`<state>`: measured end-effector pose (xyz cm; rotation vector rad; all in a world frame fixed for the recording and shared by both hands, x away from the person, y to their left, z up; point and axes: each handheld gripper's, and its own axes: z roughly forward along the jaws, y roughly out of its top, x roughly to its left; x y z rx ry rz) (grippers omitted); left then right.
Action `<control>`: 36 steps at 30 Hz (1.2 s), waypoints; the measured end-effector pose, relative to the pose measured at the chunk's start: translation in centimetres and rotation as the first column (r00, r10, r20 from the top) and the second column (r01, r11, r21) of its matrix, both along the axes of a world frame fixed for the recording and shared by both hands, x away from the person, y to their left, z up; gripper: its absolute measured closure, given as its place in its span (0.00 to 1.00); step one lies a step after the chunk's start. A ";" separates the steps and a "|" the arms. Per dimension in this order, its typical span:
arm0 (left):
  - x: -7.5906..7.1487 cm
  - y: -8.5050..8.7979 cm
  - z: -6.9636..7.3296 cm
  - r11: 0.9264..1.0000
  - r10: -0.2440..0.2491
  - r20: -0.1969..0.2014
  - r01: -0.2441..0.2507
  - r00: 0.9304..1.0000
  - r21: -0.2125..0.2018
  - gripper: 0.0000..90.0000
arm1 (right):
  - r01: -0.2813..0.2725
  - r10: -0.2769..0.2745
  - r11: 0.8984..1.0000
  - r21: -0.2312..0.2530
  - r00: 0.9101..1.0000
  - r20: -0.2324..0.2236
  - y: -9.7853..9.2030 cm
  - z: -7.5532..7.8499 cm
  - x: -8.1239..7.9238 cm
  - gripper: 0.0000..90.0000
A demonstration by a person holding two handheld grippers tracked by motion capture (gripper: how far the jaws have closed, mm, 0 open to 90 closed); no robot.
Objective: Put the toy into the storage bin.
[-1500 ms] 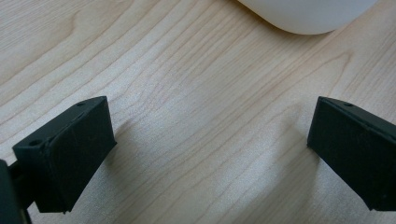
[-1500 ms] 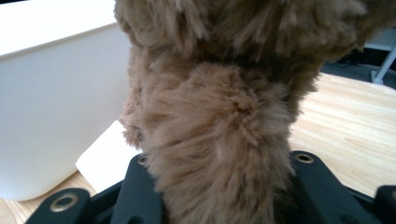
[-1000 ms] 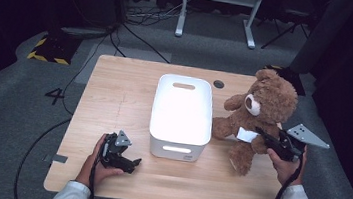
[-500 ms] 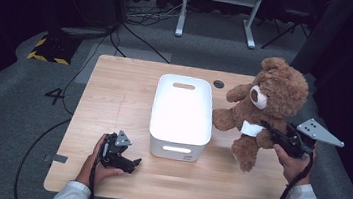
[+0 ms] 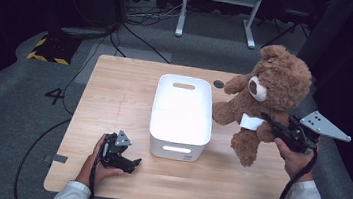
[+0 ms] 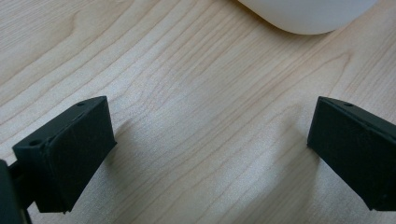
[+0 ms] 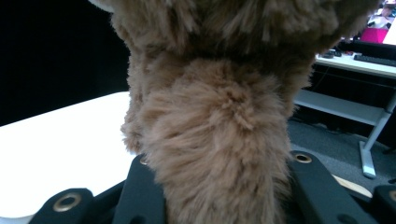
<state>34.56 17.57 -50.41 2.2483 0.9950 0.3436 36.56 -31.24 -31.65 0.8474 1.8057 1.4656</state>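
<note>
A brown teddy bear (image 5: 270, 97) with a white tag hangs lifted above the table's right side, next to a white bin (image 5: 181, 115). My right gripper (image 5: 271, 124) is shut on the bear's body from the right; in the right gripper view brown fur (image 7: 219, 140) bulges up between the two black jaws. At the table's front left my left gripper (image 5: 133, 164) rests low over the wood, open. In the left gripper view its fingers (image 6: 65, 154) stand wide apart over bare wood, with the bin's rim (image 6: 308, 16) at the top.
The wooden table (image 5: 113, 102) has a round cable hole (image 5: 218, 84) behind the bin. A white desk frame (image 5: 215, 8) and cables lie on the grey floor beyond. A yellow-black striped block (image 5: 49, 50) sits on the floor at left.
The right gripper has risen with the bear, whose feet have left the table. The bear's head now sits higher and a little further right. The left gripper has stayed put.
</note>
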 end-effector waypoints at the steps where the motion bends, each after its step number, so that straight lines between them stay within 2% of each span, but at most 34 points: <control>1: 0.0 0.0 0.0 1.000 0.000 0.000 0.000 1.000 0.000 0.01 | 0.000 0.000 1.000 0.000 1.000 0.005 0.1 0.2 0.0 0.72; 8: 0.0 0.0 0.0 1.000 0.000 0.000 0.000 1.000 0.000 0.01 | -0.016 0.016 1.000 0.006 0.999 0.035 0.9 1.5 -0.2 0.72; 11: 0.0 0.0 0.0 1.000 0.000 0.000 0.000 1.000 0.000 0.01 | -0.024 0.023 0.999 0.022 0.999 0.047 0.9 2.0 -0.5 0.72; 19: 0.0 0.0 0.0 1.000 -0.001 0.001 0.001 1.000 0.001 0.01 | -0.051 0.049 0.998 0.022 0.996 0.080 0.9 3.4 -1.5 0.72; 36: 0.0 0.0 0.0 1.000 0.002 0.001 -0.002 1.000 0.000 0.01 | -0.139 0.137 0.990 0.008 0.987 0.083 5.3 4.0 -0.6 0.72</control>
